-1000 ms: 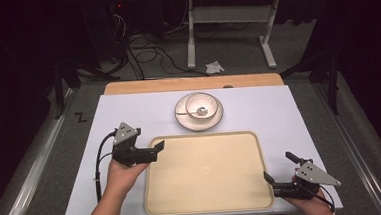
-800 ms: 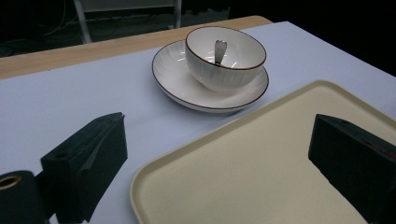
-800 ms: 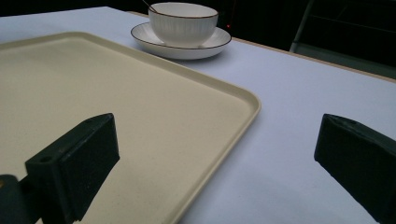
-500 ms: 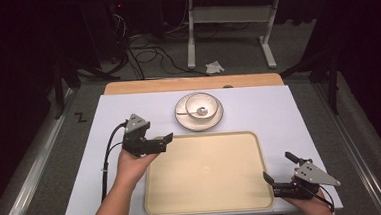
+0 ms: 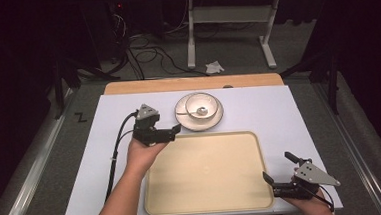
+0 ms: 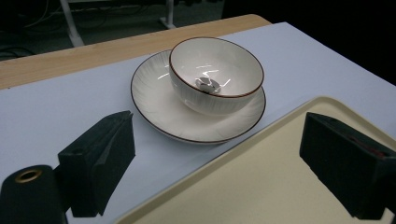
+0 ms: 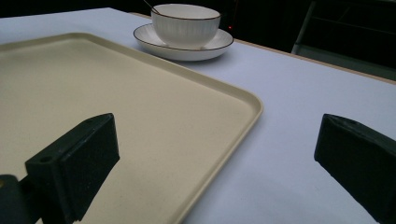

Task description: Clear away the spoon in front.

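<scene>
**Left tongs near the bowl and saucer, right tongs at the tray's corner**

We see a desk point(image 5: 279, 112) with a pale blue-white top and a wooden strip along its far edge. A white bowl point(image 5: 201, 107) with a thin brown rim sits on a matching saucer point(image 5: 184, 119) near the middle of the far edge. In the left gripper view a small shiny object point(image 6: 208, 84) lies at the bottom of the bowl; we cannot tell what it is. In the right gripper view a thin handle point(image 7: 150, 6) rises past the bowl's rim.

A large cream tray point(image 5: 207, 171) lies empty on the near half of the desk. Its far edge runs just beside the saucer.

We hold the left gripper point(image 5: 173, 130) above the tray's far left corner, pointing toward the saucer. Its jaws stand wide apart and hold nothing. In the left gripper view, one jaw hangs over the bare desk and the other over the tray. The bowl and saucer lie just ahead, between the two jaws and close to them, not touching either.

We hold the right gripper point(image 5: 278, 175) at the near right corner of the desk, over the tray's near right corner. Its jaws also stand wide apart and empty, one over the tray and one over the bare desk. The bowl and saucer lie well apart from it, across the tray.
</scene>
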A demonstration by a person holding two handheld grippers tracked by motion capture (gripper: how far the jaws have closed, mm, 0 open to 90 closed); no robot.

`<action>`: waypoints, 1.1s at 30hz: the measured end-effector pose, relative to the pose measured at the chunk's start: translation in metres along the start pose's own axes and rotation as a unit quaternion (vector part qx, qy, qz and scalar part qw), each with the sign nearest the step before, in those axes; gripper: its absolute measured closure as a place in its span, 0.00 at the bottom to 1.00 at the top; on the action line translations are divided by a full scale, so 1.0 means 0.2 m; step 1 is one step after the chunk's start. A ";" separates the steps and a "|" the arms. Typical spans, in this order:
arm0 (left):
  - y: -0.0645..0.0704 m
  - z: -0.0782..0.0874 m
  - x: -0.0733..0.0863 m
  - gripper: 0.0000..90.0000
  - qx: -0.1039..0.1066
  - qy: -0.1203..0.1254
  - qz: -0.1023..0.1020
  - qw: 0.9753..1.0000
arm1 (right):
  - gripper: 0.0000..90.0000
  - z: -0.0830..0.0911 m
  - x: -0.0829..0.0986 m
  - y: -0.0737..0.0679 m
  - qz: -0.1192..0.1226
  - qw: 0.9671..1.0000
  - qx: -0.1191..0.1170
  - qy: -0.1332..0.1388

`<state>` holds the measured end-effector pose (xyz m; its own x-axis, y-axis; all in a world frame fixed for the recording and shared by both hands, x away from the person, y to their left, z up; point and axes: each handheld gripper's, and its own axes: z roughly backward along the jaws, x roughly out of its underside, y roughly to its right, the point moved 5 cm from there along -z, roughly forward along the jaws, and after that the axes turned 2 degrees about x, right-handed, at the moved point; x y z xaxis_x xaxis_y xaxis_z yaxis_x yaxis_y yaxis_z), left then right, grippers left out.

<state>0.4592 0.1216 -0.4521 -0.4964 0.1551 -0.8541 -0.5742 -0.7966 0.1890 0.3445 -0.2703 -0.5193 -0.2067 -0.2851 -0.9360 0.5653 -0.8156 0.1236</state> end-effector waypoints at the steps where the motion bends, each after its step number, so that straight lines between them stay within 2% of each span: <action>1: 0.00 -0.01 -0.01 0.12 0.001 -0.002 0.001 1.000 | 0.01 0.00 0.00 0.00 0.000 1.000 -0.001 0.000; 5: -0.01 -0.03 -0.04 0.15 0.003 0.007 0.009 1.000 | 0.01 0.00 0.00 0.00 -0.001 1.000 -0.002 0.001; 9: -0.03 -0.07 -0.05 0.18 -0.003 0.002 0.018 1.000 | 0.01 0.00 0.00 0.00 -0.001 1.000 -0.002 0.000; 12: -0.04 -0.10 -0.07 0.21 0.004 -0.002 0.026 1.000 | 0.01 0.00 0.00 0.00 -0.002 1.000 -0.002 0.001; 20: -0.06 -0.17 -0.10 0.32 0.006 -0.004 0.048 0.999 | 0.01 -0.01 0.01 0.00 -0.005 1.000 -0.004 -0.001; 25: -0.05 -0.20 -0.10 0.39 -0.001 -0.009 0.047 0.999 | 0.01 -0.01 0.00 -0.01 -0.004 1.000 -0.006 0.000; 33: -0.04 -0.24 -0.10 0.53 0.001 -0.015 0.065 0.998 | 0.01 -0.01 0.00 0.00 -0.005 1.000 -0.009 0.001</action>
<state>0.5053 0.0971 -0.4607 -0.5860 0.0679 -0.8075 -0.5046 -0.8103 0.2981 0.3451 -0.2690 -0.5205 -0.2096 -0.2762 -0.9380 0.5770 -0.8094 0.1094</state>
